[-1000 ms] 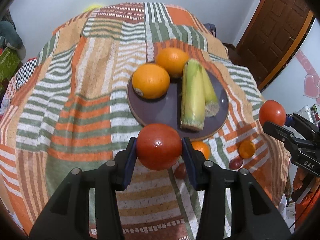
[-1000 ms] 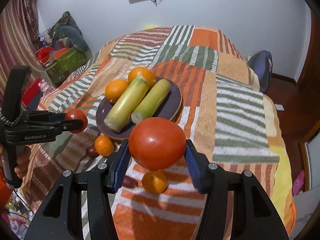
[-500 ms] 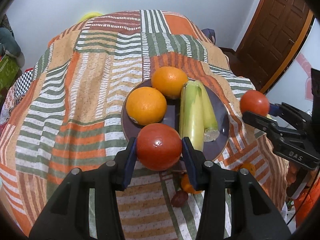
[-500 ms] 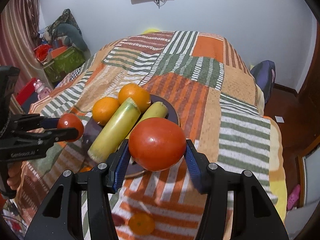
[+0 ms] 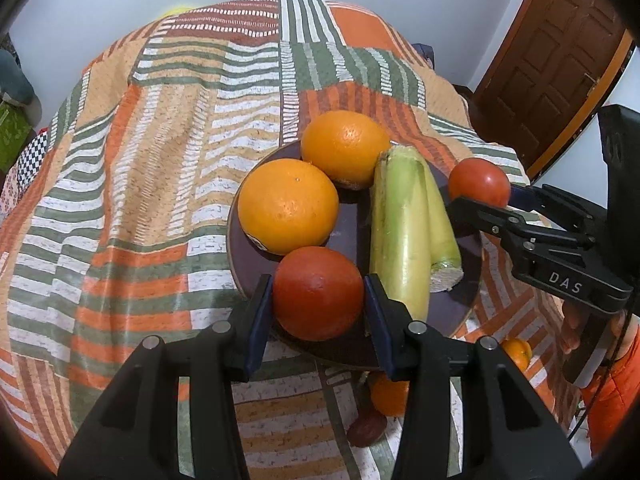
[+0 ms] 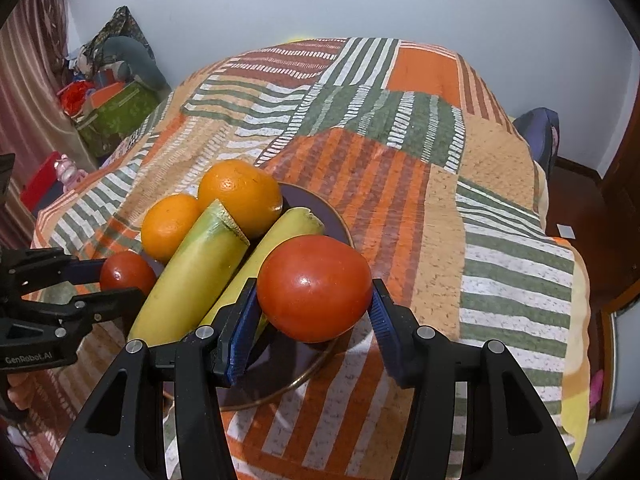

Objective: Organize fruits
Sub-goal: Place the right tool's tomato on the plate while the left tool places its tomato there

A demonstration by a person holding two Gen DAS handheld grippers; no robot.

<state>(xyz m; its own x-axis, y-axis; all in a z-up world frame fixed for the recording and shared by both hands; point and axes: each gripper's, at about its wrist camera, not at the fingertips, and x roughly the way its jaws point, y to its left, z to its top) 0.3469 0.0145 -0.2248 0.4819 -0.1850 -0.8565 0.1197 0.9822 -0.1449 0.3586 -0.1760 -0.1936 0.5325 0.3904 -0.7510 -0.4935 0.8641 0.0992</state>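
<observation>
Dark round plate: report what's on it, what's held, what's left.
Done: two oranges and two green corn cobs lie on the dark round plate. In hand: each claw, left and right, grips a red tomato. Left: small mandarins on the striped blanket.

Wooden door (image 5: 548, 60), green box (image 6: 116, 116), perhaps bags (image 6: 120, 56) behind

home bedroom, patchwork bedspread (image 6: 400, 184), wooden door (image 5: 556, 60), piled belongings (image 6: 108, 92) by wall

Even indoor light, fisheye-warped edges
</observation>
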